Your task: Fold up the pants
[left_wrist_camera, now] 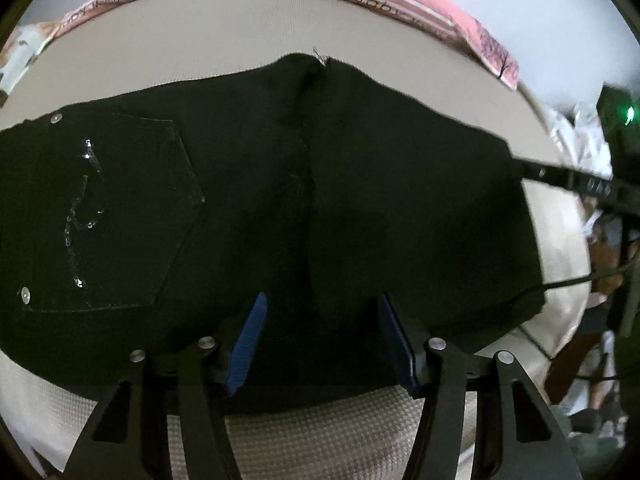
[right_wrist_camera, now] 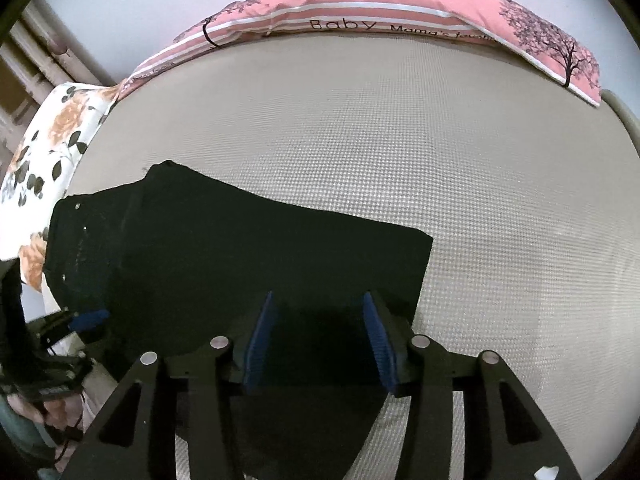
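Blue-padded fingers [left_wrist_camera: 248,344] of the left gripper [left_wrist_camera: 322,340] fill the near edge of the left wrist view, standing apart with nothing between them. They hover over the near hem of the black pants [left_wrist_camera: 280,208], which lie flat on a bed [left_wrist_camera: 200,40] with a pale, dimpled mattress cover. A back pocket [left_wrist_camera: 120,208] with sparkly stitching and small rivets sits on the left of that view, and a centre seam runs from near to far.

From the right wrist view, the right gripper [right_wrist_camera: 320,340] also has its fingers [right_wrist_camera: 378,344] spread wide and holding nothing, poised above the near right part of the pants [right_wrist_camera: 240,260]. The cloth looks already folded into a compact block, with a straight edge on the right. At the far left of this view the other gripper's blue tip can be seen beside the fabric. A pink pillow [right_wrist_camera: 380,8] printed with trees and lettering lies along the far edge of the bed, and a floral pillow [right_wrist_camera: 52,140] sits at the far left.

Judging by the shape, one fold is likely done and another is due. To do it well, each gripper should probably drop onto a near corner, pinch every layer together, then lift and carry evenly so the edges meet squarely without bunching.
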Tool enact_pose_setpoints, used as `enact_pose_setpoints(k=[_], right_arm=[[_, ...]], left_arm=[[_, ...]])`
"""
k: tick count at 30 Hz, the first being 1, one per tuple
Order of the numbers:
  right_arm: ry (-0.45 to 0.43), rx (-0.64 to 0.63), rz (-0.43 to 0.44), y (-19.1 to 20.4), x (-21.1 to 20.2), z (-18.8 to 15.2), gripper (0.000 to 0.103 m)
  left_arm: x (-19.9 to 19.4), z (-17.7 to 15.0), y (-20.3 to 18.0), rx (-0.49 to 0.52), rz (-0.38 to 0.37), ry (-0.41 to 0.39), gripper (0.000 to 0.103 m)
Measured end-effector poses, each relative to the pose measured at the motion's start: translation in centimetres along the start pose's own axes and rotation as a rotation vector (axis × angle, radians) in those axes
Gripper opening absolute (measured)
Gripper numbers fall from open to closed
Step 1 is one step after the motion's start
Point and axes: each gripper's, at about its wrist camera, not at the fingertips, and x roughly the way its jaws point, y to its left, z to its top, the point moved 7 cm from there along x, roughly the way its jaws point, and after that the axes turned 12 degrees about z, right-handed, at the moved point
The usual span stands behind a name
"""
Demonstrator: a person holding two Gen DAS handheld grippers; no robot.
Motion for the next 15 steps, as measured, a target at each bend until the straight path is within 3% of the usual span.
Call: enact_pose_setpoints(k=[3, 4, 6, 8, 15], right_arm=[[0.007, -0.001, 0.004, -0.4, 0.3, -0.1, 0.044], [0.01, -0.004, 0.004, -0.4, 0.3, -0.2, 0.044], [0.013, -0.013, 0.007, -0.4, 0.3, -0.2, 0.045], [0.01, -0.024, 0.006, -0.5, 0.2, -0.1, 0.048], [-0.003, -0.04, 0.0, -0.8, 0.1, -0.1, 0.05]], left_arm=[[0.0, -0.5, -1.0, 0.025, 0.006, -0.001, 0.052], [-0.1, -0.6, -1.4, 0.023, -0.006, 0.006, 0.042], [0.2, -0.5, -1.8, 0.035, 0.012, 0.006, 0.036], [0.1, -0.5, -2.1, 0.043, -0.02, 0.013, 0.017], [-0.2, -0.9, -2.6, 0.025, 0.013, -0.01, 0.012]])
